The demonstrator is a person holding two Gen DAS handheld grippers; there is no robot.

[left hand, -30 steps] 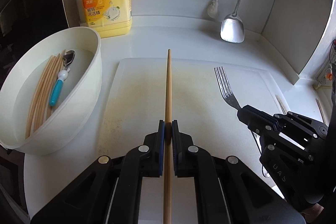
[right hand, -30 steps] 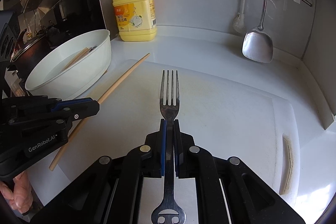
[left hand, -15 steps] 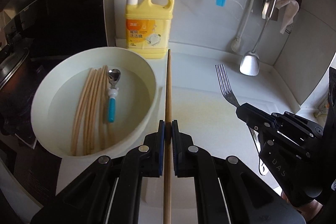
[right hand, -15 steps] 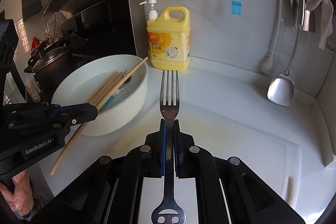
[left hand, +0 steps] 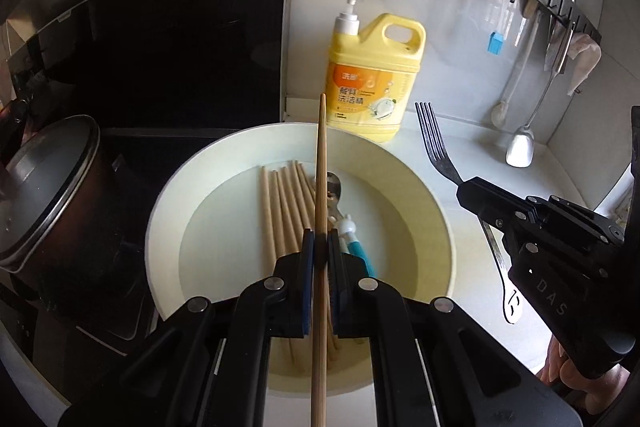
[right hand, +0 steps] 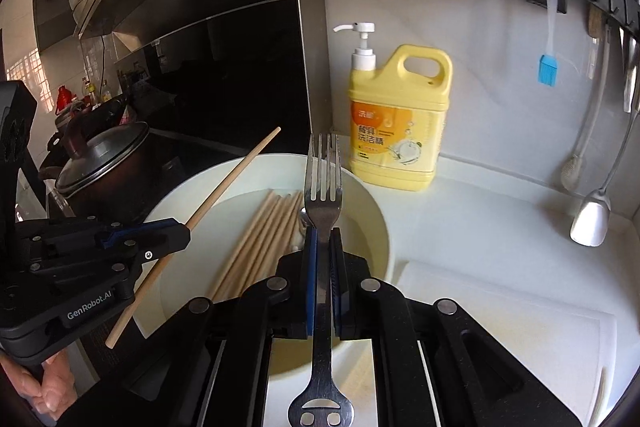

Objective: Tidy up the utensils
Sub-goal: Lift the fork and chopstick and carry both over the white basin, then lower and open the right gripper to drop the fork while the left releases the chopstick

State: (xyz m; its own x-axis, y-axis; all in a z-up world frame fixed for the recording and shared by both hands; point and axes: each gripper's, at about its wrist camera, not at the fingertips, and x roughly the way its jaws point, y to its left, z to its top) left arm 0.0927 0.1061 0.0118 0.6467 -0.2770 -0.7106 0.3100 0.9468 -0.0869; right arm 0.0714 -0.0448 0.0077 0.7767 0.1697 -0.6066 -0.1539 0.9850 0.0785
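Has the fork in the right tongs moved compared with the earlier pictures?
Yes. The fork, once over the cutting board, now sits over the white bowl, closer to the yellow detergent bottle.

Your left gripper (left hand: 320,247) hides the near ends of the chopsticks (left hand: 280,203) in the bowl (left hand: 432,195) and most of the spoon (left hand: 352,239). The held chopstick (left hand: 320,187) runs off the bottom edge. The bottle (right hand: 400,131) label is too small to read.
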